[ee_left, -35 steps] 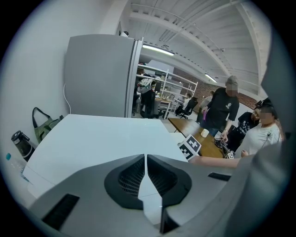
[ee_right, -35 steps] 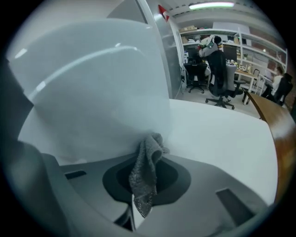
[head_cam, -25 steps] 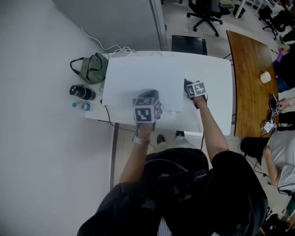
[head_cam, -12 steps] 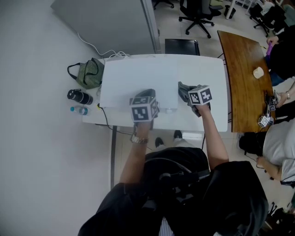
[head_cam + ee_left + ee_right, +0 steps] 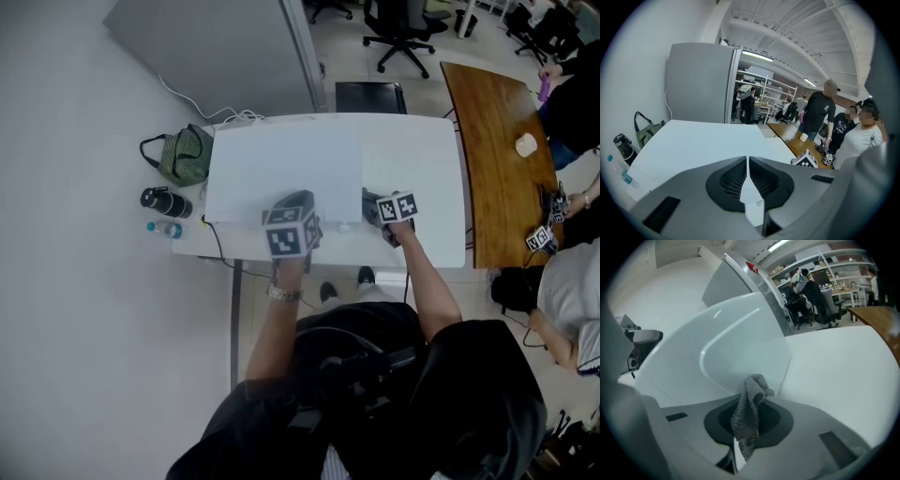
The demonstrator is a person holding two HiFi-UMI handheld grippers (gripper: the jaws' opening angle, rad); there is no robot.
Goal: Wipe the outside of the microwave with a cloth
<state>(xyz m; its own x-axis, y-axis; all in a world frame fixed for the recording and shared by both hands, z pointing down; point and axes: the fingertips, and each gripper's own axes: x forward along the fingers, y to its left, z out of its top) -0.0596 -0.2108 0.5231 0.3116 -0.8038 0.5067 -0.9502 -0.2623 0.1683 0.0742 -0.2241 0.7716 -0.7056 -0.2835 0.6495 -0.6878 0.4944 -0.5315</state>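
The white microwave (image 5: 281, 169) stands on a white table (image 5: 422, 169), and I see its top from above. My left gripper (image 5: 293, 201) hovers over the front edge of that top, shut, with nothing between its jaws (image 5: 747, 161). My right gripper (image 5: 369, 202) is at the microwave's front right corner, shut on a grey cloth (image 5: 749, 408). The cloth hangs bunched from the jaws against the microwave's white side (image 5: 736, 348) in the right gripper view.
A green bag (image 5: 183, 155), a black bottle (image 5: 161, 201) and a water bottle (image 5: 164, 230) sit left of the microwave. A wooden table (image 5: 497, 141) with a cup (image 5: 526, 144) and seated people lie to the right. A grey partition (image 5: 216, 47) stands behind.
My right gripper with the cloth has slid toward me along the microwave's right side. The left gripper has drawn back slightly toward the front edge.
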